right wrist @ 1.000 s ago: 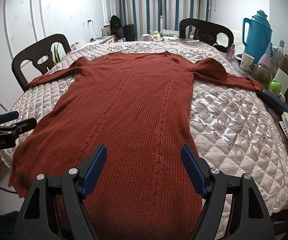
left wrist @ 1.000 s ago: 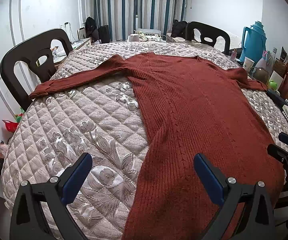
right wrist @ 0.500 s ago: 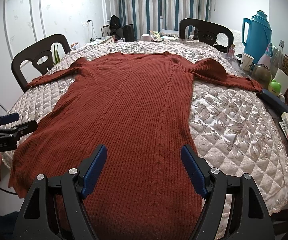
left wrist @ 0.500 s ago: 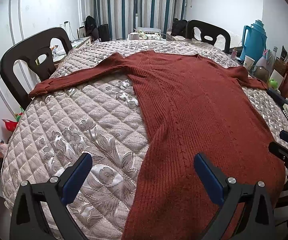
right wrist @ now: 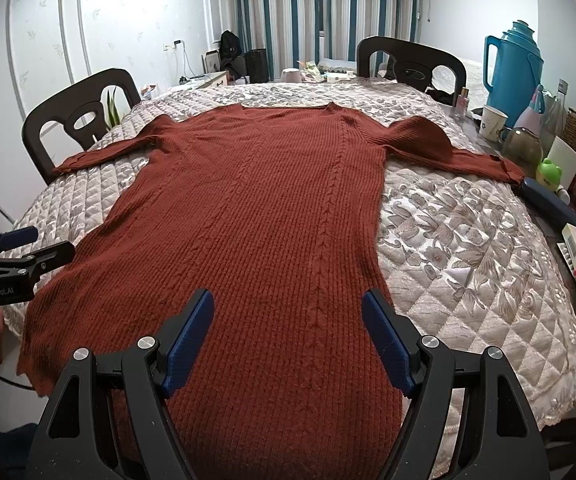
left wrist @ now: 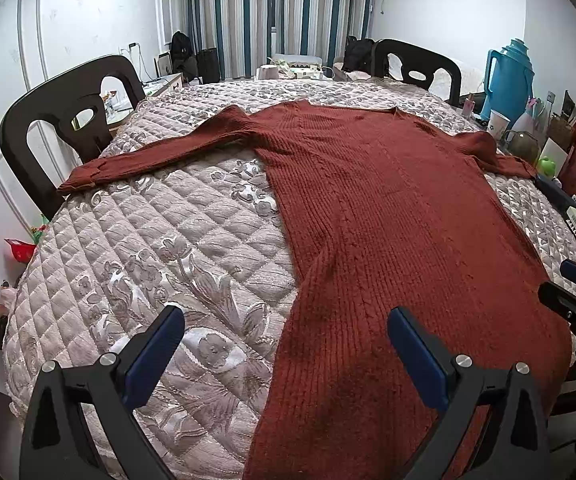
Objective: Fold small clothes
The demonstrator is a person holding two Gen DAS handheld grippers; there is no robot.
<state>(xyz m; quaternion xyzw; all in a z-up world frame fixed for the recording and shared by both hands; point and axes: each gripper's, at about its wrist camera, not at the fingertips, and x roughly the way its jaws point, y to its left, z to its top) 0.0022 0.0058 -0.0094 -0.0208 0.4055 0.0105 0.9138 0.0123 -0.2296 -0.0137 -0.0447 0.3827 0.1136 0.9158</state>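
A rust-red knitted sweater (right wrist: 263, 216) lies flat in the middle of the frame on a quilted table cover (right wrist: 460, 248), both sleeves spread to the sides. The left gripper (left wrist: 285, 354) is wide apart and holds nothing, low in its frame over the sweater's hem edge. The right gripper (right wrist: 288, 334) is also wide, empty, above the hem.

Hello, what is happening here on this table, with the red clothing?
A person holds two grippers above a rust-red knit sweater spread flat on the quilted table cover, sleeves out to both sides. The left gripper and the right gripper are both open and hold nothing. No fold is made yet.
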